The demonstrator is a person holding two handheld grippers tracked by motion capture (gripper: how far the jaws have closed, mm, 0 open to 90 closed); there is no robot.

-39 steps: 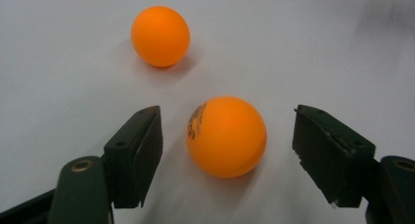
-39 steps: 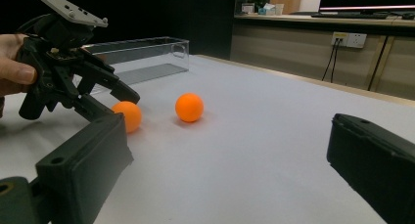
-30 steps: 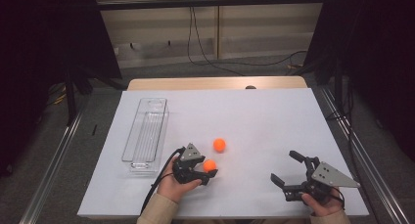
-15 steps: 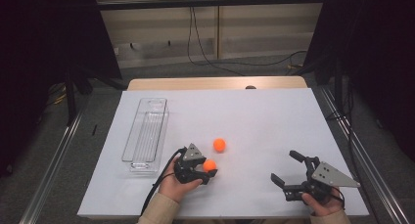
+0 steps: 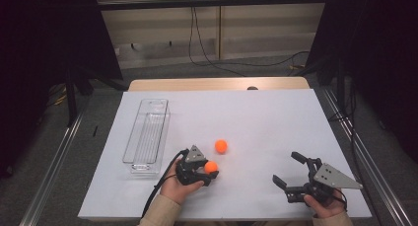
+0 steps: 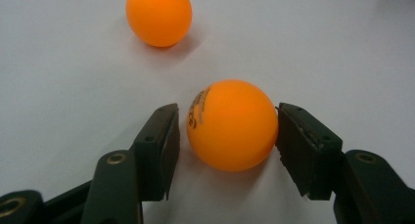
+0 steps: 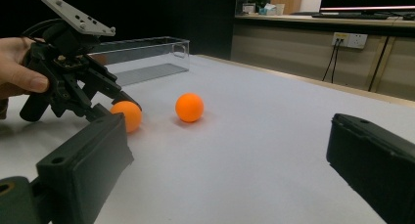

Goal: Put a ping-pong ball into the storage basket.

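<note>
An orange ball lies on the white table between the jaws of my left gripper. Those jaws have just been closing. One pad meets the ball and a thin gap remains at the other. A second orange ball rests loose just beyond. My right gripper stands wide open near the front right edge, with nothing between its fingers. From the right gripper view, the left gripper and its ball sit at the left.
A clear plastic tray lies lengthwise at the left of the white table sheet. Cables run across the floor behind the table. Metal rails flank both sides.
The left gripper's jaws have narrowed around the nearer orange ball. Both hands, the second ball and the tray have stayed where they were.
</note>
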